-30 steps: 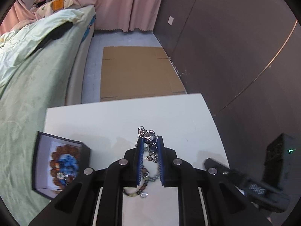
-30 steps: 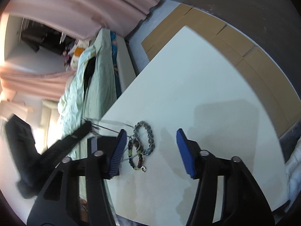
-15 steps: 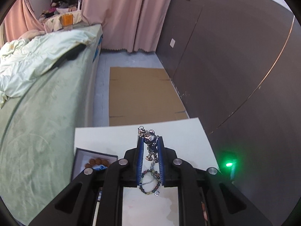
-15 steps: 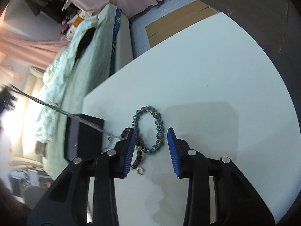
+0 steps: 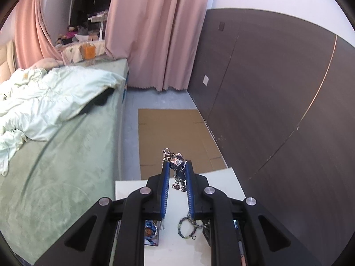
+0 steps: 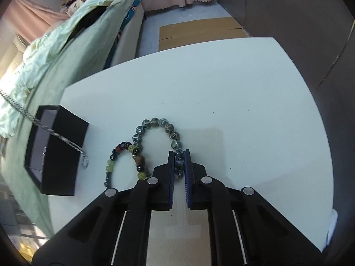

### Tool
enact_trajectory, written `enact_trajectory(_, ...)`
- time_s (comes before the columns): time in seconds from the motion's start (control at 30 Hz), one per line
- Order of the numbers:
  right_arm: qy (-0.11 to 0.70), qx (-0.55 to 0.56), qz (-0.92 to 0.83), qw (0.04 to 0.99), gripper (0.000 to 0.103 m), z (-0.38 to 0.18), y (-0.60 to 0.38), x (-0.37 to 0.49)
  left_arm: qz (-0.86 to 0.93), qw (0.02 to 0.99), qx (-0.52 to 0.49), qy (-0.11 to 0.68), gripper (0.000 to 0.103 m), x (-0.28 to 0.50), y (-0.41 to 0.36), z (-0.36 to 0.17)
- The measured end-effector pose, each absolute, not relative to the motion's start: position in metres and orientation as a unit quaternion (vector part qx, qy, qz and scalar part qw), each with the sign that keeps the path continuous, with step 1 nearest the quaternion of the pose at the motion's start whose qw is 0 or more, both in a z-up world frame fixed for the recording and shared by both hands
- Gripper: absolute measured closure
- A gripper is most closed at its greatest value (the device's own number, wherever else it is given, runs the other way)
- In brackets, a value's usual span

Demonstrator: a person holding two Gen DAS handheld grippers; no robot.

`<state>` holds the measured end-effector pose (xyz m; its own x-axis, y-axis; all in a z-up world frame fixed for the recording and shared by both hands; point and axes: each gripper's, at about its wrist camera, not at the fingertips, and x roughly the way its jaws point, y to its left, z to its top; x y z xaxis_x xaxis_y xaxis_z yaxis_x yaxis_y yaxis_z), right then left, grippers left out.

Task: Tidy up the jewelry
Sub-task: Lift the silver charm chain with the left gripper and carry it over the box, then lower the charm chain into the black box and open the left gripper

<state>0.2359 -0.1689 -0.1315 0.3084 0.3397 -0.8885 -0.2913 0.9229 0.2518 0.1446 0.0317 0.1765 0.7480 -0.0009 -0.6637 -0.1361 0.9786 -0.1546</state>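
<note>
Box (image 6: 55, 150) open on table (image 6: 221, 88); chain (image 6: 44, 128) crosses it.

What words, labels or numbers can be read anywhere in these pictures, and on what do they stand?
None can be read.
The blue band on the side of the mattress carries a printed pattern, too distorted to read.
The orange item behind the bed is too blurred to show any text.
The black jewelry box shows no legible marking.

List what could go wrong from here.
1. The right gripper is closing on the grey bracelet, which touches the multicolour bracelet; lifting may drag both.
2. The chain hanging from the left gripper's pendant drapes across the box and may snag.
</note>
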Motion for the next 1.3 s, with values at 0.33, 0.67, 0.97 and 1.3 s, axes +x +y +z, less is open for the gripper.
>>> enact_trajectory(0.33,0.512,0.113,0.263,0.810,0.094,-0.084,-0.180,0.229,0.055,0.942,-0.087,0.319,0.091,0.122,0.044,0.226)
enact_trajectory(0.67,0.470,0.134,0.288,0.824,0.094,-0.045,-0.179,0.218,0.062,0.945,-0.080,0.311,0.091,0.114,0.052,0.245)
enact_trajectory(0.97,0.443,0.159,0.338,0.815,0.094,-0.021,-0.178,0.199,0.063,0.941,-0.090,0.320,0.091,0.114,0.063,0.226)
enact_trajectory(1.3,0.417,0.171,0.373,0.811,0.094,-0.005,-0.165,0.186,0.048,0.921,-0.154,0.356,0.091,0.116,0.091,0.145)
